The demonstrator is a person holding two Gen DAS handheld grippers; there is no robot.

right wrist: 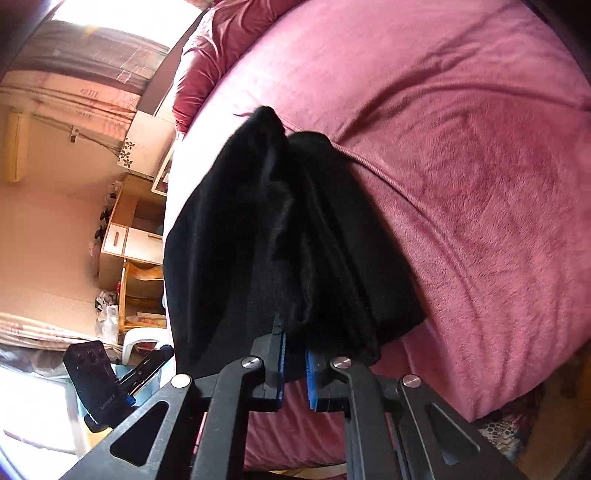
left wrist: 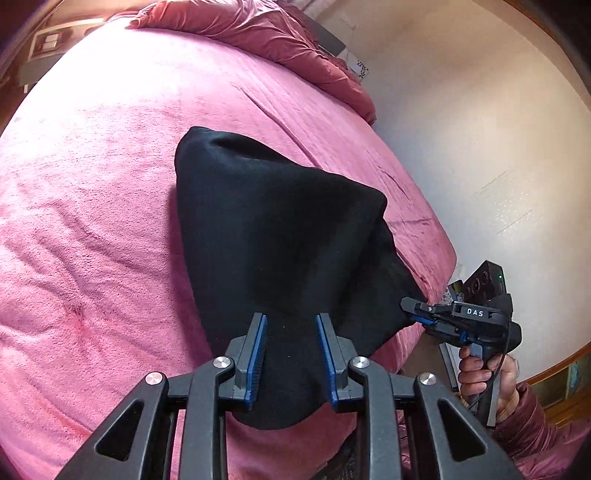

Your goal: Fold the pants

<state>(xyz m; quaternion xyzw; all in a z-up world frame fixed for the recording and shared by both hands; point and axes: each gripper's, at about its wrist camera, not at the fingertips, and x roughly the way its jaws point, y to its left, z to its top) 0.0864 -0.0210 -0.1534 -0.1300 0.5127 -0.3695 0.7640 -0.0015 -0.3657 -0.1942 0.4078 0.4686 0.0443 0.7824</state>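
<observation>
I count one pair of black pants (left wrist: 280,236), one bed (left wrist: 92,206) under a pink plush cover, and two tools. From the left wrist camera, the left tool (left wrist: 291,325) has its blue-padded fingers (left wrist: 258,354) standing apart, with black cloth lying between and beneath them; I cannot tell whether the pads press the fabric, so I log it as not clamped. Ahead of this tool the pants rise in a dark, bunched mound over the near edge of the bed. To its right, the right tool (left wrist: 417,312) meets a corner of the pants at the bed's edge, and the hand (left wrist: 484,373) on its grip is in sight. This view alone shows that hand, the pale wall (left wrist: 480,129) beyond, and a crumpled red quilt (left wrist: 258,33) at the far end of the bed. From the right wrist camera, the right tool (right wrist: 293,339) has its two fingers drawn nearly together with a fold of the pants (right wrist: 288,236) pinched between the blue pads (right wrist: 312,380); the cloth hangs forward from the grip and drapes onto the bed (right wrist: 480,184) ahead and to the right. Only this view shows the room to the tool's left: one wooden cabinet (right wrist: 129,229), one wall-mounted air conditioner (right wrist: 16,147), and the left tool's body (right wrist: 99,384) low at the left.
</observation>
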